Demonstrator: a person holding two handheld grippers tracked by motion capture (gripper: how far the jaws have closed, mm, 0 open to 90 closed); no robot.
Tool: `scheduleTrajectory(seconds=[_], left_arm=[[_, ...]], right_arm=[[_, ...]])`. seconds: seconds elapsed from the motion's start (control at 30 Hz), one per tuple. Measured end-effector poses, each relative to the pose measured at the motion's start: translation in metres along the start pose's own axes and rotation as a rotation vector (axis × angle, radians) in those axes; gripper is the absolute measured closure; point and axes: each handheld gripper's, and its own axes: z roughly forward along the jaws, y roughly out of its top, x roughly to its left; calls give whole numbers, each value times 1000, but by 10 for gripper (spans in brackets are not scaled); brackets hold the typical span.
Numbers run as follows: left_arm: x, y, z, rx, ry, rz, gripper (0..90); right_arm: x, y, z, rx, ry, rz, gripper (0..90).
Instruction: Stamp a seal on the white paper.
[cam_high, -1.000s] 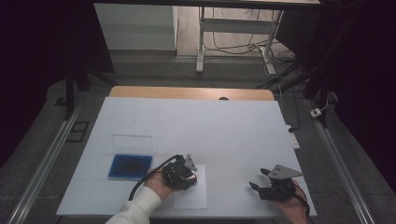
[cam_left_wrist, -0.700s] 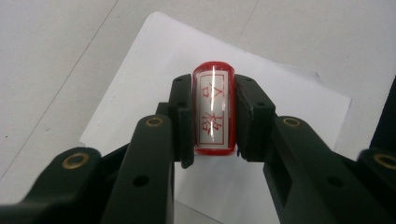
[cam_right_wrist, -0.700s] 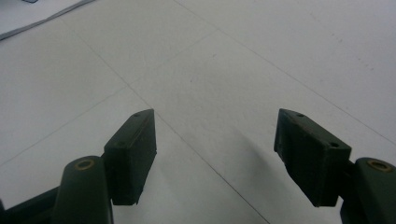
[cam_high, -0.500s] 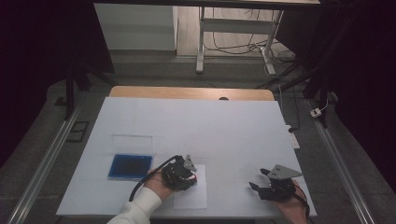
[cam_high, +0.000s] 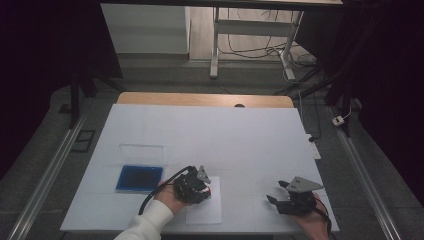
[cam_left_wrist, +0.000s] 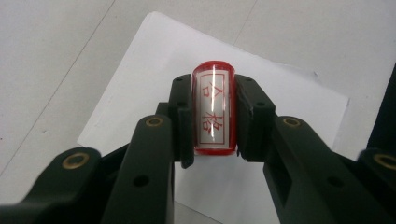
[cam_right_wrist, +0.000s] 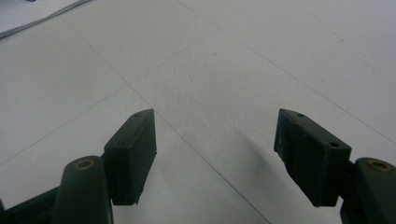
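White surface (cam_high: 210, 135) carries a blue ink pad (cam_high: 139, 178) at left and a paper sheet (cam_high: 205, 210) near the front edge. Left hand-held gripper (cam_left_wrist: 213, 114) clamps a red stamp (cam_left_wrist: 213, 108) over that sheet. Right hand-held gripper (cam_right_wrist: 215, 154) rests wide, nothing between its jaws.

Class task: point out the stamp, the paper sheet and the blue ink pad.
stamp (cam_left_wrist: 213, 109), left gripper view, its white label.
paper sheet (cam_left_wrist: 299, 98), left gripper view, bare right part.
blue ink pad (cam_high: 139, 178), high view, its middle.
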Motion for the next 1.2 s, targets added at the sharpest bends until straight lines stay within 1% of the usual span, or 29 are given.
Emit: scheduleTrajectory(seconds=[0.23, 0.33, 0.53, 0.6, 0.63, 0.67, 0.7, 0.73, 0.77, 0.8, 0.83, 0.87, 0.93, 1.03, 1.2], left_arm=[[0, 0, 0, 0, 0, 1, 708], [0, 0, 0, -2, 0, -5, 708], [-2, 0, 0, -3, 10, -2, 706], [-1, -1, -1, -10, 9, 3, 705], [-1, -1, -3, -27, 3, 1, 704], [0, -1, -5, -35, -1, 5, 703], [1, -2, -6, -27, 12, 13, 701], [1, -3, -7, -39, 33, 18, 700], [2, -4, -10, -60, 35, 7, 700], [4, -4, -14, -88, 24, -6, 700], [5, -4, -18, -113, 13, -18, 700], [5, -3, -22, -125, 6, -24, 700], [6, -3, -29, -136, 7, -22, 699], [8, -4, -37, -170, -2, -44, 699], [10, -9, -43, -181, -4, -54, 697]], right_arm=[[0, 0, 0, 0, -2, 1, 292], [0, 0, 0, 1, -2, 1, 292], [0, 0, -1, -3, -6, 3, 293], [0, 0, -1, -4, 0, 3, 292], [-1, 0, -1, -5, 1, 3, 293], [-1, 0, -1, -7, 1, 4, 292], [-1, 0, -1, -7, 0, 5, 292], [-1, -1, -1, -4, 0, 5, 293], [-2, -1, -1, -3, 0, 2, 293], [-2, -1, -1, -1, -6, 2, 292], [-2, -1, -1, -3, 0, 7, 293], [-2, -1, -2, -3, -2, 7, 293], [-3, -2, -2, -4, -2, 10, 293], [-3, -2, -2, -7, -4, 11, 293], [-3, -2, -2, -2, -2, 7, 293]])
